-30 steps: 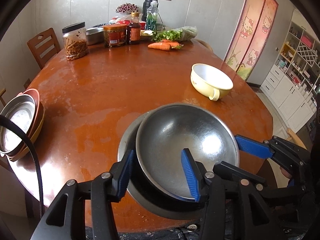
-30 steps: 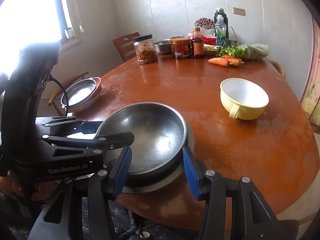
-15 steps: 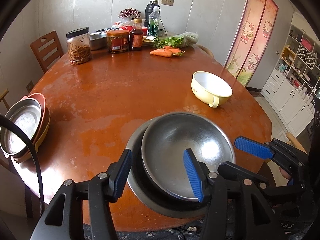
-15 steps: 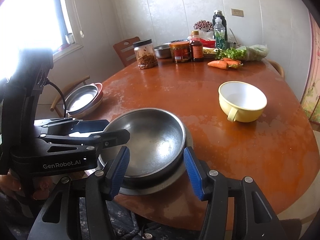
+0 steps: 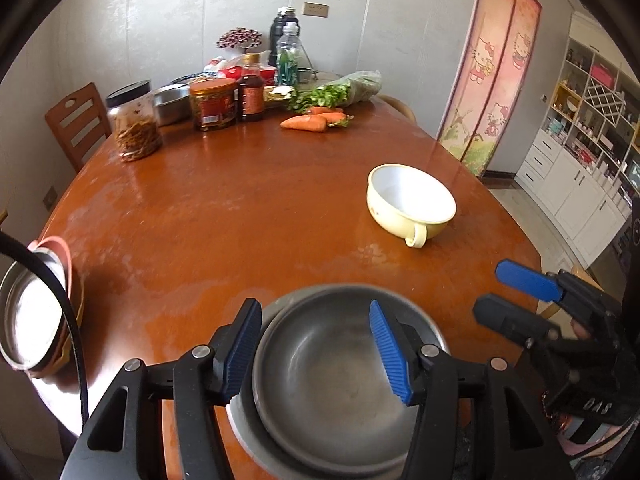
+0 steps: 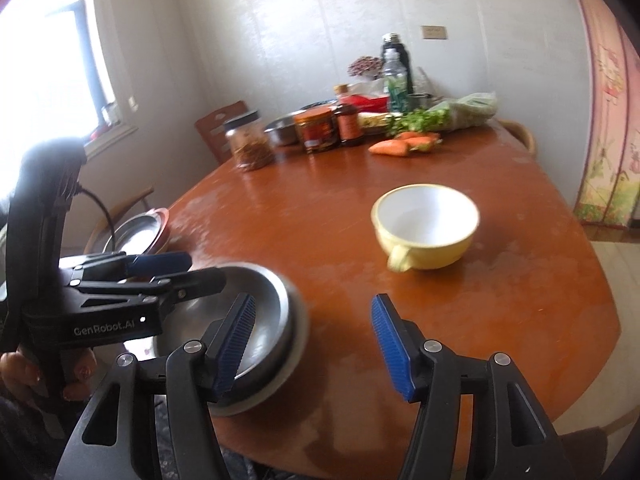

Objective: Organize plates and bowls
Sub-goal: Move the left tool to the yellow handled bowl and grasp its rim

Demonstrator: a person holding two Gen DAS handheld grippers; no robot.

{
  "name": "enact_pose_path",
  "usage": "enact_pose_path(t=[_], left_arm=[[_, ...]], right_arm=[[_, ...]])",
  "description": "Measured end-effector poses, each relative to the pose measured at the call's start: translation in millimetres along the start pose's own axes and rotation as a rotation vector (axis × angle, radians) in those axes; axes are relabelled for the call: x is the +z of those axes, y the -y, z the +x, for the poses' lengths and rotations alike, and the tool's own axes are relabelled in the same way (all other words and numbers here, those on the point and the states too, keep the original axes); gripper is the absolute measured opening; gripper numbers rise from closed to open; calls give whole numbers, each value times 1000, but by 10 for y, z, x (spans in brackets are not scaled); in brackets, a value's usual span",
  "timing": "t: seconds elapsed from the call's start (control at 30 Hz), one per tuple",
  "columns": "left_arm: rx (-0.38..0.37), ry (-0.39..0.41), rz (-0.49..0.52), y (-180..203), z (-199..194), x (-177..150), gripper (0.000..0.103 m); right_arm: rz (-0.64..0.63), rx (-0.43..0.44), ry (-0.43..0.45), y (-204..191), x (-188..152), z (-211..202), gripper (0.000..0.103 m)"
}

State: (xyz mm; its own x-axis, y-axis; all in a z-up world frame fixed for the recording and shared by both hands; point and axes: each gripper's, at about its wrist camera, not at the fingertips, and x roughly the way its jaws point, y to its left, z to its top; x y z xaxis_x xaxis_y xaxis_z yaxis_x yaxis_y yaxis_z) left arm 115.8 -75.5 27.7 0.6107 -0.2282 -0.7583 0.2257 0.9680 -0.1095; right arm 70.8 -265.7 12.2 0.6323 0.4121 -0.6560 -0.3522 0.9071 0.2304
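Both grippers' jaws gape wide, holding nothing: left gripper (image 5: 316, 354) over the nested steel bowls (image 5: 340, 392), right gripper (image 6: 314, 350) above the table (image 6: 460, 312).

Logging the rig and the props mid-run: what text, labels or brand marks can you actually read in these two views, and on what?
"GenRobot.AI": white print on the body of the left gripper, seen from the right wrist view.
"DAS": partial, upside-down letters on the right gripper body in the left wrist view; the rest is cut off.
Red-labelled jar: label print too small to read.
Dark sauce bottle: label too blurred to read.
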Motion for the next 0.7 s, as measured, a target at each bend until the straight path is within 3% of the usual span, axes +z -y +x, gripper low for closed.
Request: enact_pose_path(t=[0.4,0.7], left_arm=[[-59,-55,86,178,417,561,56],[-84,-163,132,147,870,938,56]], right_arm=[[122,-81,1,672,271,237,64],[225,-117,-20,1092,552,661,64]])
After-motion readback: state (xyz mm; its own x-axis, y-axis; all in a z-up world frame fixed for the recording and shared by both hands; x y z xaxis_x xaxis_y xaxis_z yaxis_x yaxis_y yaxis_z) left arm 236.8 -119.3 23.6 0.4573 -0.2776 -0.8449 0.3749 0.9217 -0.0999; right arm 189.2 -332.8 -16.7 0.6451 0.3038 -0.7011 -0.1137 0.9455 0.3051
